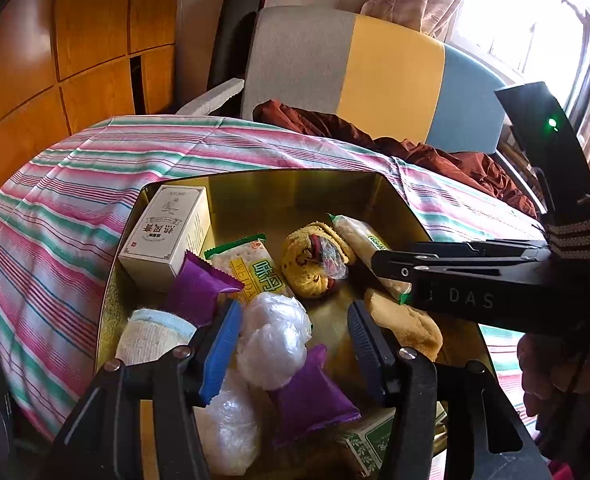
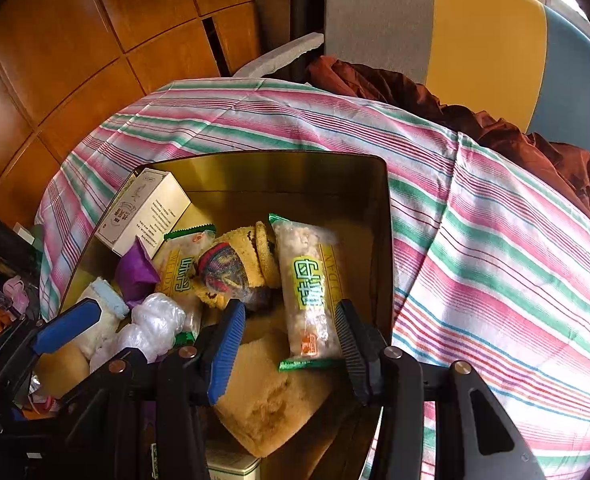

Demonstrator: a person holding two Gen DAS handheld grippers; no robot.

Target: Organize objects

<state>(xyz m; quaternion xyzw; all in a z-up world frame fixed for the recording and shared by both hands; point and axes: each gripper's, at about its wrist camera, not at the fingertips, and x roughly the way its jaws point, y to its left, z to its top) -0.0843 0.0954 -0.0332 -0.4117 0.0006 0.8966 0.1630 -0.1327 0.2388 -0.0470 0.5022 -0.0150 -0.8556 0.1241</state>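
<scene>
A gold tin on the striped cloth holds snacks and cloths. My left gripper hangs open over it. A crumpled clear plastic ball and a purple packet lie between its fingers, clear of the right-hand pad. One blue finger of it shows in the right wrist view. My right gripper comes in from the right, its jaws narrow around a long cracker packet with a green label. That packet leans on a yellow knitted cloth.
Also in the tin are a white carton, a second cracker packet, a rolled towel and a yellow sponge. Behind the striped cloth are a grey-yellow-blue chair, a brown garment and wooden cabinets.
</scene>
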